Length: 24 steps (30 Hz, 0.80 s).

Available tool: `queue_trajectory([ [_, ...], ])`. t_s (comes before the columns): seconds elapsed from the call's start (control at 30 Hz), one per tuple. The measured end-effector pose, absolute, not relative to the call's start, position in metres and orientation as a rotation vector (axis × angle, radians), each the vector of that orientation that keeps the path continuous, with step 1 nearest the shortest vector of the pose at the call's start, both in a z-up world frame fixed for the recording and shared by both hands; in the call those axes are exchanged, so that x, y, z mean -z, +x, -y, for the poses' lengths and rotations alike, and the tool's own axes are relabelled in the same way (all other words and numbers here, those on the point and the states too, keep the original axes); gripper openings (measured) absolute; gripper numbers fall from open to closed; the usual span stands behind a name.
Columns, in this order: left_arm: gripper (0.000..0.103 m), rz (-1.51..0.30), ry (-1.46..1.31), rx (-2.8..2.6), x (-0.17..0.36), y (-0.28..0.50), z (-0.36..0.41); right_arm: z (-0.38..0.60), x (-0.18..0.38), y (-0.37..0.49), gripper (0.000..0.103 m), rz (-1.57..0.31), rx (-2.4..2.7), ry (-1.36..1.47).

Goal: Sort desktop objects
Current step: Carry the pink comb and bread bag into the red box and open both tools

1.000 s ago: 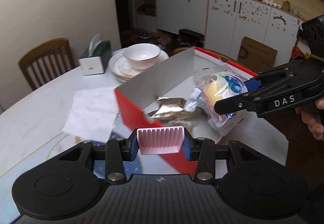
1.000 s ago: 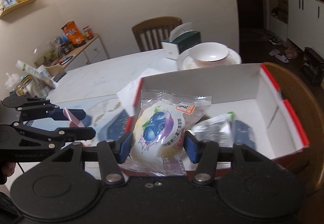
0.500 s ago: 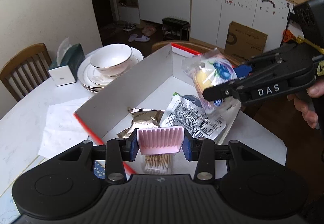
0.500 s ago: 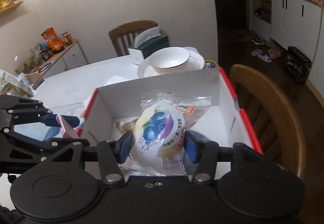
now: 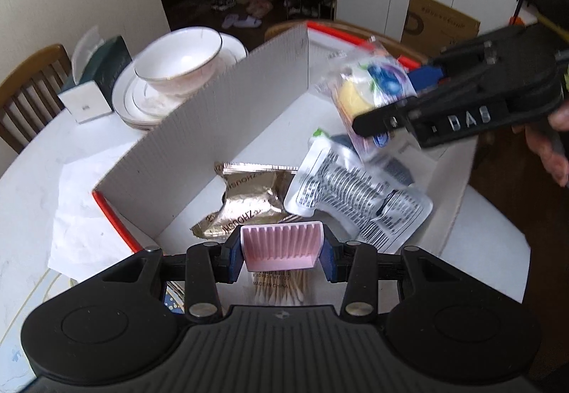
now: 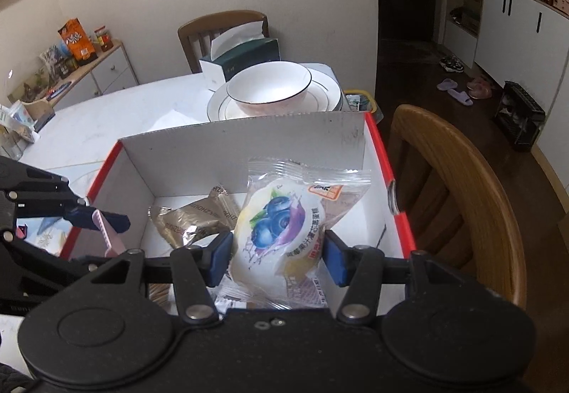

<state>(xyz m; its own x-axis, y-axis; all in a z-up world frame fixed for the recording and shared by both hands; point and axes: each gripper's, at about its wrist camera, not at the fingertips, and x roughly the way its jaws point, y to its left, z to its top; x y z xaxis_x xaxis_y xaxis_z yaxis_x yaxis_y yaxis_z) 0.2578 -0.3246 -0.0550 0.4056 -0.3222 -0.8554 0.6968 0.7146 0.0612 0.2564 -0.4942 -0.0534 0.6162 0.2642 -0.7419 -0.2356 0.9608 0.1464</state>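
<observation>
Cardboard box [image 6: 249, 140] with red edges sits on the white table [image 5: 32, 186], and inside it lie a gold packet [image 5: 245, 197], a silver printed pouch [image 5: 352, 201] overlapping the packet's right side, and a bundle of cotton swabs [image 5: 281, 291] at the near wall. Beyond the box stand a bowl [image 6: 268, 87] on stacked plates [image 6: 323, 96] and a tissue box [image 6: 245, 55].

My right gripper [image 6: 277, 256] comes in from the box's open side, held level over the interior, its blue pads clenched on the blueberry snack [image 6: 277, 226], which hangs above the pouch and touches nothing below as far as I can tell. My left gripper [image 5: 282, 252] points down into the box over the near wall, squeezing a pink ribbed piece [image 5: 281, 243] between its pads, just above the swabs.

Compared with half a second ago, my right gripper has carried the snack further in over the box floor, and my left has tipped forward so that more of the box's contents show; both grips are unchanged.
</observation>
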Motion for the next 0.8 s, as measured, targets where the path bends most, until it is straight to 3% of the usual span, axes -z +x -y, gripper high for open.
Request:
queue_trajectory([
  [0.8,0.041,-1.087,0.538,0.692,0.096,0.277,0.341,0.496,0.082,0.307,0.053,-0.966,-0.32,0.109],
])
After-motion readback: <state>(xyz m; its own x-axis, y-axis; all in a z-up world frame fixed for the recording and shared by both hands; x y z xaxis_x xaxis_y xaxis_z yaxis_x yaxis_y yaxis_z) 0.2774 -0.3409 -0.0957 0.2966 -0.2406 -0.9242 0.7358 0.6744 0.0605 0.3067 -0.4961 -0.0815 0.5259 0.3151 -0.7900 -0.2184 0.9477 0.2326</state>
